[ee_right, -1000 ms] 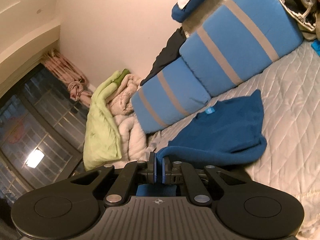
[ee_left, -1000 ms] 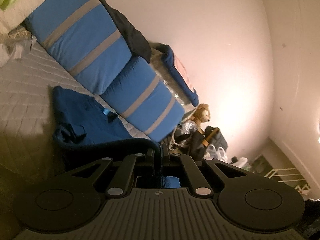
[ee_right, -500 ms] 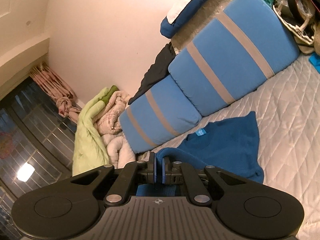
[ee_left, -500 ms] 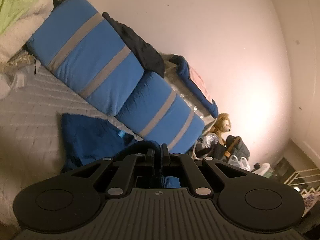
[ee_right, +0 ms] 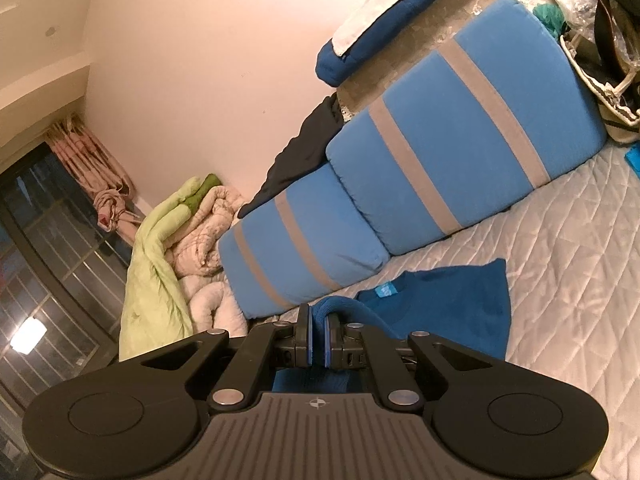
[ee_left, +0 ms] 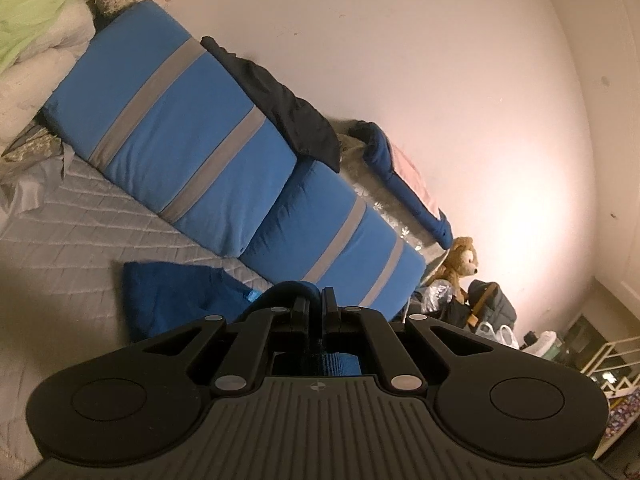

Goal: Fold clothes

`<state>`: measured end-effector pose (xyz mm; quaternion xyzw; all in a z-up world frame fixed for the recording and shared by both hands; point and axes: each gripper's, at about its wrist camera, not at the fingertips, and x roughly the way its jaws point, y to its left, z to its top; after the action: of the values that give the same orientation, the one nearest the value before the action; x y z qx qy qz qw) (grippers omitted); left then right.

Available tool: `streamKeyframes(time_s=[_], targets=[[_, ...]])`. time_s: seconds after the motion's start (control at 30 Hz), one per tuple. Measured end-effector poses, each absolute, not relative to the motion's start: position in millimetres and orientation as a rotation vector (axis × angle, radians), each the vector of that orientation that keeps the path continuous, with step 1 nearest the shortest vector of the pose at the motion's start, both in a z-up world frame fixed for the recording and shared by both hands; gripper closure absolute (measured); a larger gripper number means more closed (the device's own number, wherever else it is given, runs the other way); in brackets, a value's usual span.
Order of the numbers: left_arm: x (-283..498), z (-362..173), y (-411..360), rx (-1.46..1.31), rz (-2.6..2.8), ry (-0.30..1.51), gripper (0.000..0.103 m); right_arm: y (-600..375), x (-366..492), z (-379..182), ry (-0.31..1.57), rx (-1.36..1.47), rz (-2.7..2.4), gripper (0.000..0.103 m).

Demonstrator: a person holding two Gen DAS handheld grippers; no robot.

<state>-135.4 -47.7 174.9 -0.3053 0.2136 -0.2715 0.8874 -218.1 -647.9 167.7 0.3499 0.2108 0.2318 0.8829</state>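
Quilted grey bed (ee_right: 568,280) fills lower right of the right view; striped blue cushions (ee_right: 460,128) above. Blue sweater (ee_right: 448,304) lies at centre, its edge pinched by right gripper (ee_right: 316,338) and left gripper (ee_left: 316,312).

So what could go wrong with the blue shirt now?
Both the left gripper and the right gripper pinch only a thin edge of the blue garment, so it could slip out of the fingers. The rest drags on the quilted bed and may bunch up, making a crooked fold. It also lies close to the striped blue pillows, so the cloth might catch on them.
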Motion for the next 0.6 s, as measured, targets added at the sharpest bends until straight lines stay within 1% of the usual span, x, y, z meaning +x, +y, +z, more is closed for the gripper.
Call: streamKeyframes(time_s=[0.33,0.6], targets=[[-94.5,172.6,-52.4,-0.631,-0.531,0.458,0.098,-649.3,-174.2,167.7,0.435,0.715,0.466,0.096],[-53.3,160.3,-55.7,-0.632,-0.493,0.505,0.098,-651.9,-129.6,144.1,0.473,0.735,0.428,0.096]])
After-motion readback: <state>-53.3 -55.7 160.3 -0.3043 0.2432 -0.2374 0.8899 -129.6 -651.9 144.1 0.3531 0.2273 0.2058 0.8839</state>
